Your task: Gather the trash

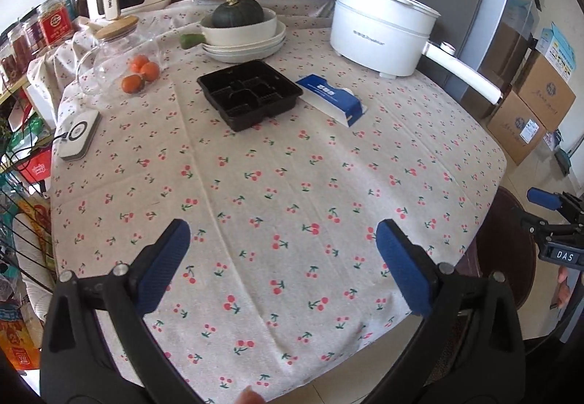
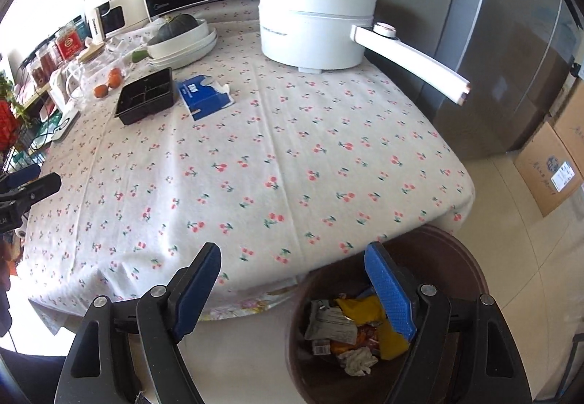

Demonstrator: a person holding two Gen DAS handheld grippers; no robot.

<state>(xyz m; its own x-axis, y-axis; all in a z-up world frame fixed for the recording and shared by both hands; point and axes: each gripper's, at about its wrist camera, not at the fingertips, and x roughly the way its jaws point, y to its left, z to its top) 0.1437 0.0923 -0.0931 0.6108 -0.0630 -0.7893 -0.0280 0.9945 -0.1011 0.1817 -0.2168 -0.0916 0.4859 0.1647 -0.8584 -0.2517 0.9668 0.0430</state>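
- The left hand-held gripper (image 1: 283,254) hovers over the near edge of the worktop (image 1: 292,185), its blue pads spread wide with nothing between them
- The right hand-held gripper (image 2: 294,285) hangs past the near right corner of the worktop, also spread and empty, one finger over the tablecloth and the other above the trash bin (image 2: 438,247)
- The bin stands on the floor just beside that corner and already holds wrappers and crumpled paper
- The likeliest trash left on the cloth is the black plastic meal tray (image 1: 250,93), empty, lying toward the far edge, left of centre
- From the left hand-held gripper the tray lies straight ahead and well apart; from the right one it lies ahead and far to the left, so the left is nearer
- The tray is almost square and sits turned, one corner pointing at the left hand-held gripper, so its near rims run diagonally to the fingers
- The blue tissue pack (image 1: 330,99) lies just beside the tray on its right; whether it counts as trash I cannot tell
- My judgement: the left arm reaches forward to the tray, then carries it rightward to the bin
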